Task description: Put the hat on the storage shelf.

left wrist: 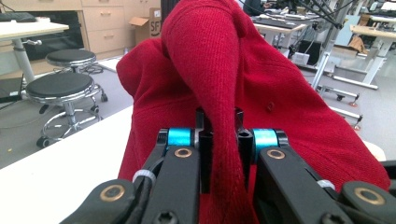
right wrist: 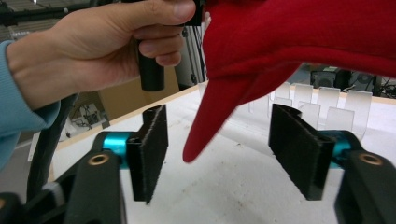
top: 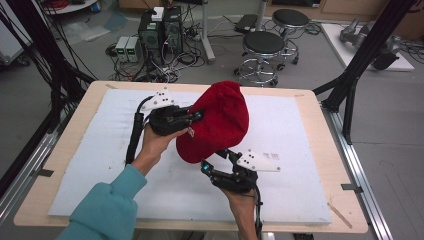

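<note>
Pinching the red hat [top: 220, 120], left hand-held gripper [top: 192, 118] lifts it; right hand-held gripper [top: 216, 161] wide.

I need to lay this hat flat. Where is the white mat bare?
Bare mat lies right of the red hat, out to the table's right edge, and along the left side past the left gripper. The middle is crowded: hat, both hands, and the right gripper.

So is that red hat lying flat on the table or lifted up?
Lifted. The left gripper is shut on a fold of the red hat, and in the right gripper view its corner hangs above the white table mat.
</note>
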`<state>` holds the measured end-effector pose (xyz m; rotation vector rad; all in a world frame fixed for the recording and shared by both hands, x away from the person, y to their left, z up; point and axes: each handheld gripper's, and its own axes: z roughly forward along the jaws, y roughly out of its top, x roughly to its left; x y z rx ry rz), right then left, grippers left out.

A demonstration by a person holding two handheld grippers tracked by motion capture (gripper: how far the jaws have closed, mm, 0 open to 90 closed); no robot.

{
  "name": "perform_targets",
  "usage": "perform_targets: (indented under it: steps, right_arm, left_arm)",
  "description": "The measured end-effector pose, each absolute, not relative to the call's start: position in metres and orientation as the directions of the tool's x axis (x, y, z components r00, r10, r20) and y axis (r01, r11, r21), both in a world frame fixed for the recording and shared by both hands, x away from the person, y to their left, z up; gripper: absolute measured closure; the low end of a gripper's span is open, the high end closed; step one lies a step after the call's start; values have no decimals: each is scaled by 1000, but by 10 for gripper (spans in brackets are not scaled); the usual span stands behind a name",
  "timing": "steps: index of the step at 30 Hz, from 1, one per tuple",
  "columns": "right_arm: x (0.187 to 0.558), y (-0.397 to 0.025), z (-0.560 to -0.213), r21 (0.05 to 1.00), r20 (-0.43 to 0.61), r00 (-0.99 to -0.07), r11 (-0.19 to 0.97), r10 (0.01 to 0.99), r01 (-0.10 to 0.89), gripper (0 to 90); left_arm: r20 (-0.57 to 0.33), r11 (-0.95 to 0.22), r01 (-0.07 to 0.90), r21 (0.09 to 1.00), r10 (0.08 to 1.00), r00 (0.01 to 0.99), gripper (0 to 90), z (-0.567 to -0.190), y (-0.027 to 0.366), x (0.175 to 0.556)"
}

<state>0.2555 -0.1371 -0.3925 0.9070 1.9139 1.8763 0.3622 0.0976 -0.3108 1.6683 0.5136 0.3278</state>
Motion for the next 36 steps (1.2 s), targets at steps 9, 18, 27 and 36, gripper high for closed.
perform_targets:
  steps: [9, 18, 27, 36]
  right_arm:
    - [259, -134, -394, 970, 221, -747, -60, 627, 236, 579]
    - [265, -133, -395, 957, 269, -755, -79, 598, 278, 838]
    - [266, -134, -394, 946, 302, -749, -85, 590, 314, 855]
    - [266, -131, -396, 945, 285, -752, -45, 595, 323, 856]
  left_arm:
    - [-86, -93, 152, 984, 498, 863, 852, -312, 92, 362]
    - [-94, -78, 149, 986, 480, 872, 856, -315, 88, 361]
    - [-88, -87, 146, 986, 474, 876, 851, -316, 89, 362]
    - [-85, -133, 161, 978, 449, 890, 53, -320, 88, 366]
